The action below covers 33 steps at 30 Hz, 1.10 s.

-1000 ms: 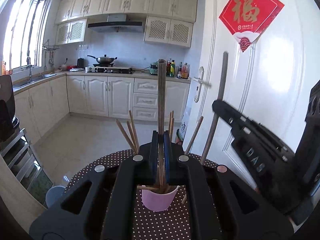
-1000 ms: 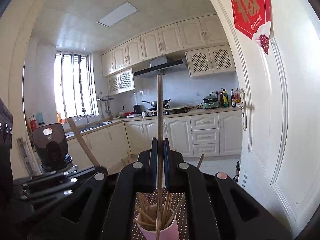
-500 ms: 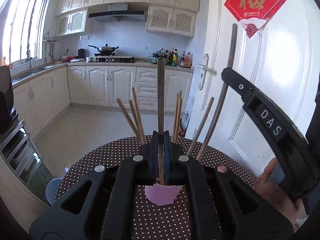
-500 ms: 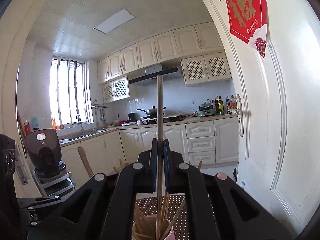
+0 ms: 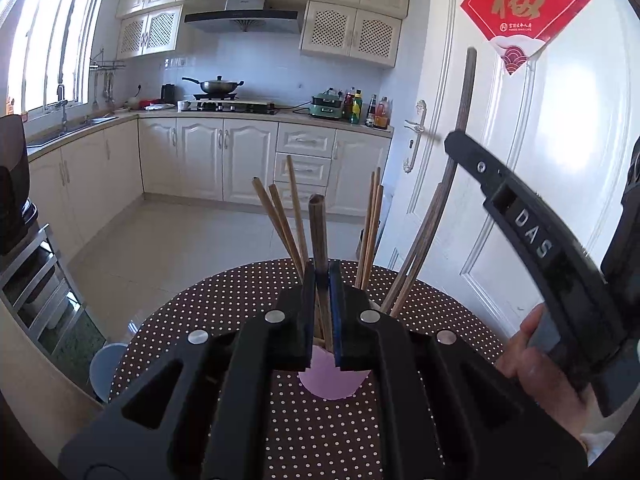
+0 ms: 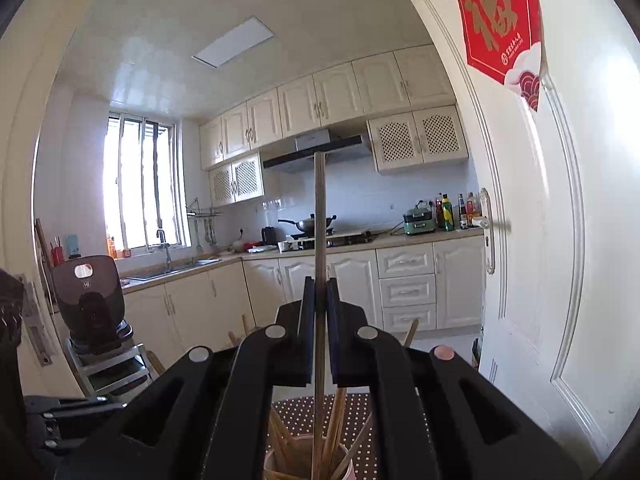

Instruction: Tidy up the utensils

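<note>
At frame centre, the left gripper (image 5: pixel 321 280) is clamping its jaws on a dark chopstick (image 5: pixel 317 224) above the pink cup (image 5: pixel 332 380) on the dotted counter (image 5: pixel 224 300). Such sticks are likely light, stiff, slippery; mid-shaft holds best. The right gripper (image 6: pixel 319 292) is pinching a pale chopstick (image 6: pixel 319 208), standing upright over the cup.

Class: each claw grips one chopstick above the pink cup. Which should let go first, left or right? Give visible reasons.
Probably left. The left claw sits low, its dark chopstick already deep inside the pink cup. The right claw holds its chopstick higher.
</note>
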Each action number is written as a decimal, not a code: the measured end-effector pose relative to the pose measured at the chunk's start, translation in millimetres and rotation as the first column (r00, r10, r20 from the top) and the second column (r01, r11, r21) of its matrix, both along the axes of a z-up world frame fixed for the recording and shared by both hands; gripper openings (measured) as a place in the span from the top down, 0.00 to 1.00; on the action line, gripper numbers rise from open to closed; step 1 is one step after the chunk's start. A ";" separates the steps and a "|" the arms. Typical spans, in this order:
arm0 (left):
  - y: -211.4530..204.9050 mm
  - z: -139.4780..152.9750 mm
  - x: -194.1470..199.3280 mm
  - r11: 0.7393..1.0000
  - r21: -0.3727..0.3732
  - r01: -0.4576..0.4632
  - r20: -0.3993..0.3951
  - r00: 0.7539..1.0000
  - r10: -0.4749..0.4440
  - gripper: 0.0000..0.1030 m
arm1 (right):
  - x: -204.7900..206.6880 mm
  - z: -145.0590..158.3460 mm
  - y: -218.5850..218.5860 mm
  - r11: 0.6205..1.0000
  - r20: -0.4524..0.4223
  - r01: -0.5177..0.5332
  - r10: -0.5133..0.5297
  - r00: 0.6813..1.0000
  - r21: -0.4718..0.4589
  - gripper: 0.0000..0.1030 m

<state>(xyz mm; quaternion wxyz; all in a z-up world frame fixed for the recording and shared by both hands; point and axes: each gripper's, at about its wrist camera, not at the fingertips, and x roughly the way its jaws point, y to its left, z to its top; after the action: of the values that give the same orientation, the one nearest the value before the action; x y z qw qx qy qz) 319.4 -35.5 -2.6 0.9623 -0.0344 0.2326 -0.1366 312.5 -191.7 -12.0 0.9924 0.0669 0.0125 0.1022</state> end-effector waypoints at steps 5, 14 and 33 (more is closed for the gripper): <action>4.2 0.1 -0.7 1.000 -0.018 0.003 -0.010 1.000 -0.004 0.92 | 4.1 -13.2 -2.7 1.000 -0.047 -0.009 0.009 0.999 0.007 0.96; 6.0 1.4 -3.7 0.999 -0.020 -0.029 -0.008 1.000 0.029 0.76 | 3.3 -34.8 -0.6 0.999 -0.131 -0.047 0.044 0.990 -0.018 0.96; 26.9 -9.3 -28.2 0.995 -0.021 -0.096 -0.014 0.995 0.096 0.37 | -12.7 -50.6 4.4 0.995 -0.259 -0.099 0.096 0.961 0.001 0.93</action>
<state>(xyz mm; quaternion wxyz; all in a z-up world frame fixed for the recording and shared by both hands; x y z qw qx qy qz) 291.2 -8.6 -11.9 0.9658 -0.0570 0.2355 -0.0926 299.8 -187.3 -62.6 0.9765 0.0729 0.1458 0.1413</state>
